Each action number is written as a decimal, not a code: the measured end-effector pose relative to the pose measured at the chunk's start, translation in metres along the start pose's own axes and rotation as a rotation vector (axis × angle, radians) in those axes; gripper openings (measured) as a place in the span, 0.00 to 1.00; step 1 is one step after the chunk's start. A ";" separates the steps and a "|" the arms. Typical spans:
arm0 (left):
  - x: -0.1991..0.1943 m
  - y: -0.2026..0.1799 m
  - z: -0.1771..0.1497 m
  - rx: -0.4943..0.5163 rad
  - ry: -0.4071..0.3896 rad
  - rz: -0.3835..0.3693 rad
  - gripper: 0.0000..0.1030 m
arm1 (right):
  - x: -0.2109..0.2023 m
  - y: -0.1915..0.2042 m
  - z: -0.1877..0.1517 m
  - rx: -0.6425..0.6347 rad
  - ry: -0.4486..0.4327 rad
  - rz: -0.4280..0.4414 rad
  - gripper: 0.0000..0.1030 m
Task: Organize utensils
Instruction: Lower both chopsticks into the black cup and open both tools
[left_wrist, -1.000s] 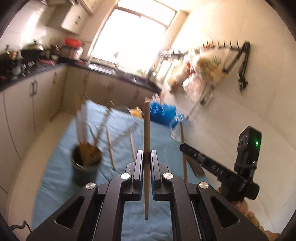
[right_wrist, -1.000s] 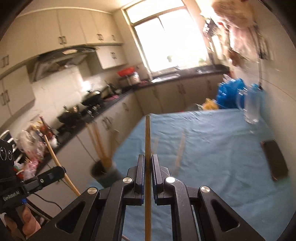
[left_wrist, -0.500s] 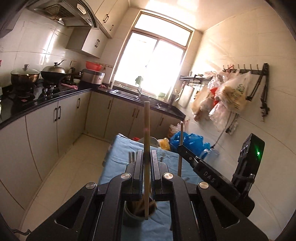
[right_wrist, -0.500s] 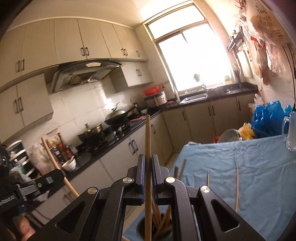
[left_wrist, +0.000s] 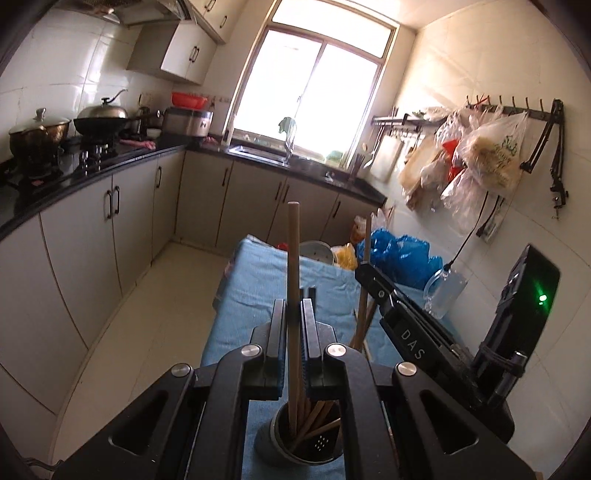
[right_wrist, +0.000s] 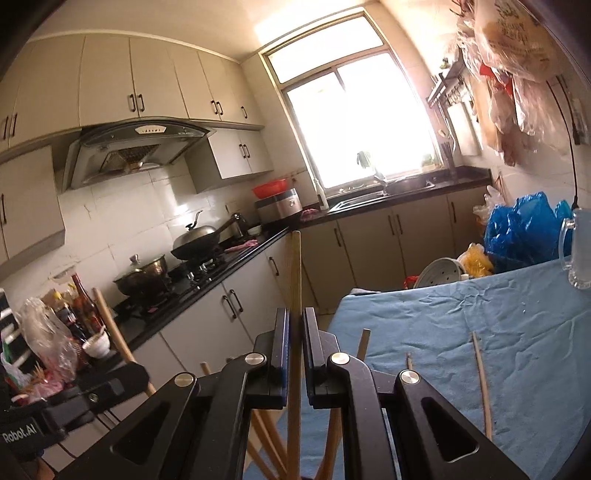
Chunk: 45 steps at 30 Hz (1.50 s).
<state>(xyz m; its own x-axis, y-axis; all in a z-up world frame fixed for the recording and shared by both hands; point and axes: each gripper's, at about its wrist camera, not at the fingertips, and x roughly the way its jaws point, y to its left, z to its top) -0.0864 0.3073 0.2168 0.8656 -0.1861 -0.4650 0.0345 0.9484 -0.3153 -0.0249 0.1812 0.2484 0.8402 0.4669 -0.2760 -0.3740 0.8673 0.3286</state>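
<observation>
Left wrist view shows the left gripper (left_wrist: 294, 332) clamped on an upright chopstick (left_wrist: 293, 280) whose tip dips into the holder (left_wrist: 295, 448) at the table's (left_wrist: 258, 295) near edge, while the right gripper (right_wrist: 294, 347) pinches another chopstick (right_wrist: 294, 295), likely for dropping in.

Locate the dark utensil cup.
In the left wrist view the dark utensil cup stands bottom centre on the blue cloth, under the left tongs, chopsticks inside.

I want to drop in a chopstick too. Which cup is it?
Find the blue table. At its near end, under the left gripper, stands a dark round cup full of chopsticks. The other cup is clear glass, by the wall.
</observation>
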 end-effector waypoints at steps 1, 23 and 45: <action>0.003 0.001 -0.002 0.000 0.008 0.001 0.06 | 0.000 0.000 -0.001 -0.010 0.000 -0.004 0.07; 0.022 0.010 -0.014 -0.024 0.045 0.028 0.06 | 0.012 0.007 -0.010 -0.094 0.008 -0.015 0.08; -0.098 -0.031 -0.058 0.030 -0.143 0.069 0.34 | -0.138 -0.036 0.048 -0.041 -0.152 -0.036 0.68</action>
<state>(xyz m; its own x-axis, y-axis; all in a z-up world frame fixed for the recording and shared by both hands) -0.2013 0.2812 0.2237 0.9286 -0.0836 -0.3617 -0.0145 0.9654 -0.2603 -0.1083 0.0769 0.3179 0.9019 0.4064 -0.1460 -0.3557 0.8908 0.2827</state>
